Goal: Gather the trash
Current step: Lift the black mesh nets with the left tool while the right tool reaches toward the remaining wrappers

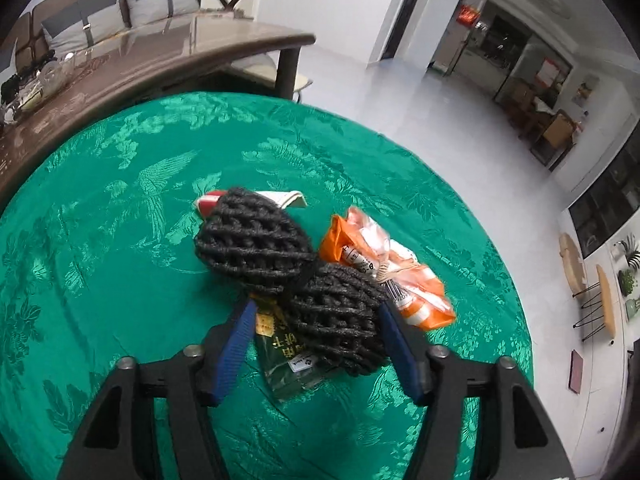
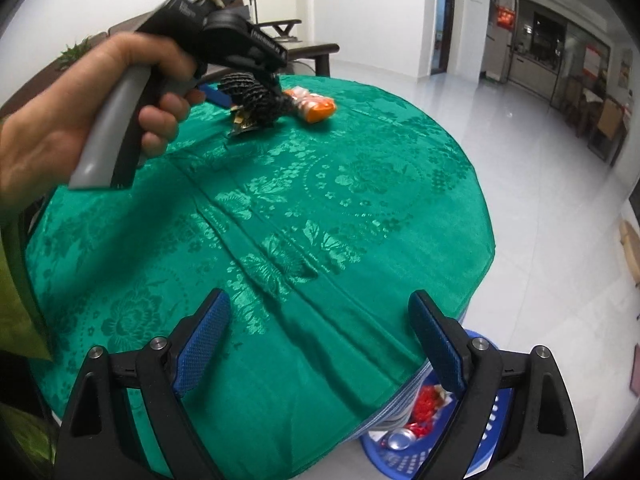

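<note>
Now the left gripper (image 1: 316,312) reaches down at a slant over a round bench draped in a glossy green floral cloth (image 1: 120,184), and its two blue-padded fingers (image 1: 236,344) bracket the nearer of two black foam mesh fruit sleeves (image 1: 340,320) that lie heaped together. Its right pad touches the mesh, while its left pad shows a small gap, so I cannot tell whether the sleeve is truly gripped. The second sleeve (image 1: 252,240) lies just beyond, touching the first. Under them sits a dark green snack wrapper with gold print (image 1: 288,356); beside them lie an orange and clear plastic packet (image 1: 384,264) and a red and white folded wrapper (image 1: 256,200). To do this step well, I judge the pinch should land across the middle of the mesh. It looks soft and springy, so a shallow bite at the edge could slip; the lift should be slow so the neighbouring sleeve and the wrapper beneath either come along cleanly or stay put. From the right wrist view, a person's hand (image 2: 80,120) wraps the grey pistol handle of that left tool, tilted downward toward the pile at the far side of the bench. The right gripper (image 2: 320,340) hangs with its jaws wide and nothing between them, over the near bench edge, above a blue plastic basket (image 2: 400,456) on the floor that already holds a crushed can and red scraps.
</note>
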Available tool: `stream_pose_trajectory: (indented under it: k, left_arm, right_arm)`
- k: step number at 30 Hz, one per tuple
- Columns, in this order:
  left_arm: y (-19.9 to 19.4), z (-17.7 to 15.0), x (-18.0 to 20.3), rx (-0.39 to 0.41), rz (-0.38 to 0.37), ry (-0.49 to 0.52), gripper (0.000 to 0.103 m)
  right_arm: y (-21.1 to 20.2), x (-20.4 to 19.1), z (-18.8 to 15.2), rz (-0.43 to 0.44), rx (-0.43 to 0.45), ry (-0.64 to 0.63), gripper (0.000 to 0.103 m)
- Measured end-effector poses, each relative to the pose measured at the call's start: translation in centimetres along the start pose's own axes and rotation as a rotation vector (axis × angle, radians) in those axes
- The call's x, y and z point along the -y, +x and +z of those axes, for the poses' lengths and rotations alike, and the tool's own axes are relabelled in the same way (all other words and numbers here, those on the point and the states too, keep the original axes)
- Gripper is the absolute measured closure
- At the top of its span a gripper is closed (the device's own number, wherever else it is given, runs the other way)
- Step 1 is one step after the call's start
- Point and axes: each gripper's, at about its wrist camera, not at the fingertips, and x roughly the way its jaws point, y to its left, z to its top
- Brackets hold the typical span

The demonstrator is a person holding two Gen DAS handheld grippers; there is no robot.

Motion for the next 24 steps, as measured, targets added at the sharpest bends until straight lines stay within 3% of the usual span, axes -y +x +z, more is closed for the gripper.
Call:
stream_pose_trajectory:
  k: [3, 8, 12, 17, 19, 20, 24]
  left_arm:
    - [-1.5, -1.1, -0.8, 0.015, -0.050, 0.075, 0.071]
    - [-6.0, -3.9, -3.7, -0.020, -0.136, 0.225, 0.072]
    - [-9.1, -6.9, -7.1, -0.138, -0.196, 0.359, 0.071]
    - [-10.1, -8.9, -8.7, -0.146, -0.128, 0.507, 0.062]
    - [-9.8, -9.1, -9.0, -0.129, -0.107, 0.492, 0.042]
    - [-9.6, -9.0, -9.2, -0.118, -0.113, 0.468, 0.037]
    - [-8.2, -8.2, -9.6, -0.076, -0.108, 0.345, 0.033]
  right_arm:
    - [-0.1, 0.1, 0.3, 0.002, 0.009, 0.009, 0.011]
    - [0.0, 0.1, 0.6, 0.006, 0.019, 0.015, 0.011]
    - [0.3, -0.1, 0.2, 0.005, 0.008, 0.010, 0.011]
    - [0.9, -0.6, -0.2, 0.011, -0.008, 0.008, 0.011]
    - [1.2, -1.1, -0.2, 0.011, -0.010, 0.004, 0.011]
    - [1.3, -1.3, -0.1, 0.009, -0.009, 0.001, 0.011]
    - [1.7, -2.2, 0.2, 0.004, -0.001, 0.000, 0.011]
